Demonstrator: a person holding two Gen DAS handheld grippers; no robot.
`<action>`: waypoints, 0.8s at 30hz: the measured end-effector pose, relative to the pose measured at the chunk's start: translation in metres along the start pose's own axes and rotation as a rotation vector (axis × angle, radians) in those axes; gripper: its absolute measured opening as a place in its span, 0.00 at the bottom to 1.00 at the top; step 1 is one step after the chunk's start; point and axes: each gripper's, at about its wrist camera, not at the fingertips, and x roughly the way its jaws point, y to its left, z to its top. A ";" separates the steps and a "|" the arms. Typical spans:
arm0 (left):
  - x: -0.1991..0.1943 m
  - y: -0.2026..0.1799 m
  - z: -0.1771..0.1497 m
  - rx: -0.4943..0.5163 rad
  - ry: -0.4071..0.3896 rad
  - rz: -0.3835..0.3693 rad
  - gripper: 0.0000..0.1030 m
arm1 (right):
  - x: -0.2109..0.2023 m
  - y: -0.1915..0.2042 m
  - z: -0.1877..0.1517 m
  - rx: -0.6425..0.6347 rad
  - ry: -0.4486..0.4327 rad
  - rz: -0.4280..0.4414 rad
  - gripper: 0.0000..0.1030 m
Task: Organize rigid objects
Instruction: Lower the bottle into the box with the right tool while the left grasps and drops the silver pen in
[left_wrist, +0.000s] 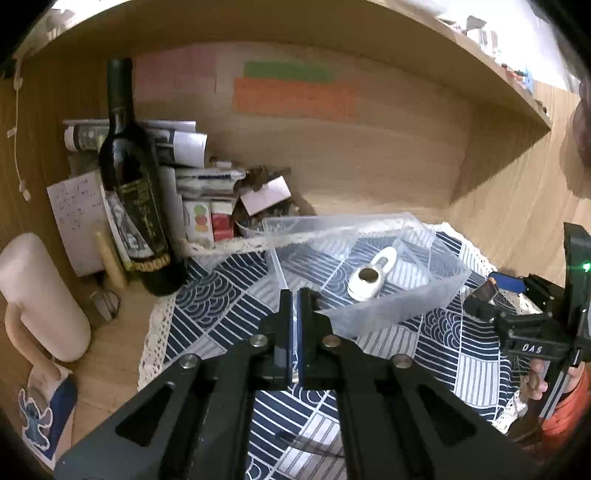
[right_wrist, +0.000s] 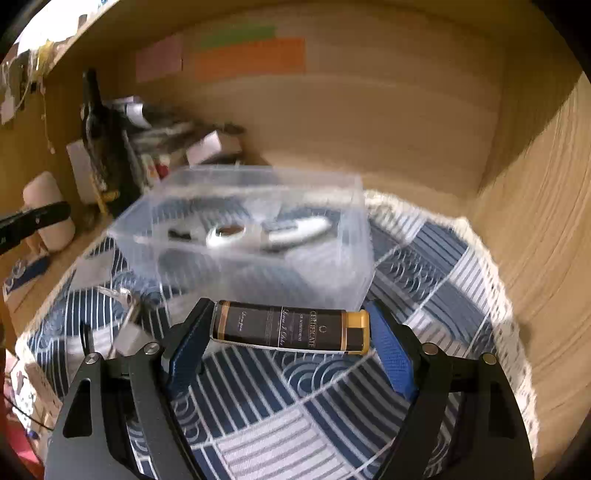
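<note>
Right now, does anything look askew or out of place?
The clear bin sits tilted, its near left corner raised where the left gripper pinches the wall. The right gripper holds a brown card just outside it.

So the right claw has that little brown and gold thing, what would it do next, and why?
Probably lift it forward over the near wall of the clear bin and let go. The right gripper holds the brown and gold lighter just short of that wall, and a white padlock already lies inside, so the bin looks like the collecting spot. The left gripper is shut and holds nothing.
</note>
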 end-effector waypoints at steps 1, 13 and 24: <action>0.002 0.001 -0.001 0.003 0.014 -0.003 0.01 | 0.000 -0.003 0.002 0.002 -0.010 0.004 0.78; 0.059 0.003 -0.063 0.005 0.320 -0.084 0.38 | 0.005 -0.013 0.003 0.038 -0.005 0.034 0.78; 0.080 -0.039 -0.081 0.044 0.385 -0.149 0.31 | 0.012 -0.009 -0.007 0.014 0.020 0.025 0.78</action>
